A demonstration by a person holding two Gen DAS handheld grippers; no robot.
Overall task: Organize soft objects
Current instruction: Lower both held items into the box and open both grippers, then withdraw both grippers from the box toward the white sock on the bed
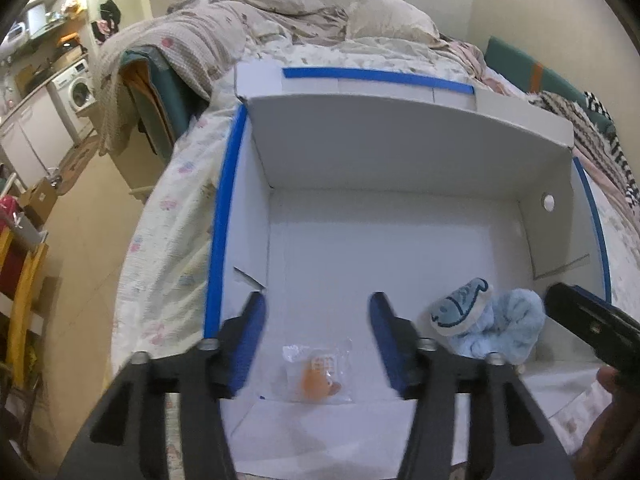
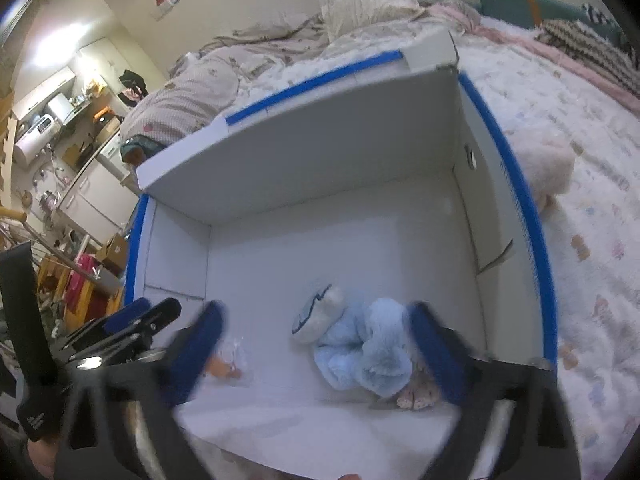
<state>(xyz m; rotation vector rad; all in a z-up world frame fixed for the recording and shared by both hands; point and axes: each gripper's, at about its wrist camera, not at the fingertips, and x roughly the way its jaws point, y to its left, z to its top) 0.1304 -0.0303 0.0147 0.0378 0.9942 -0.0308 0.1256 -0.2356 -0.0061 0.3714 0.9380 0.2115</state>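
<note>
A white cardboard box [image 1: 360, 140] edged with blue tape lies open on a bed. On its floor sit a small clear packet with an orange toy [image 1: 318, 372] and a fluffy light-blue plush [image 1: 500, 328] with a whale-shaped piece on it. My left gripper [image 1: 318, 304] hovers open over the packet, whose wrapper lies free between the blue pads. In the right wrist view my right gripper [image 2: 316, 312] stands wide open above the blue plush [image 2: 372, 344]; its right pad is close beside the fur and its left pad is well clear. The packet [image 2: 232, 360] lies near that left pad.
The box's tall far wall [image 2: 320, 152] and side walls fence in the floor. A cream plush [image 2: 548, 172] lies on the floral bedspread right of the box. Rumpled blankets and a pillow [image 1: 384, 16] lie beyond it. The bed's left edge drops to the floor [image 1: 88, 240].
</note>
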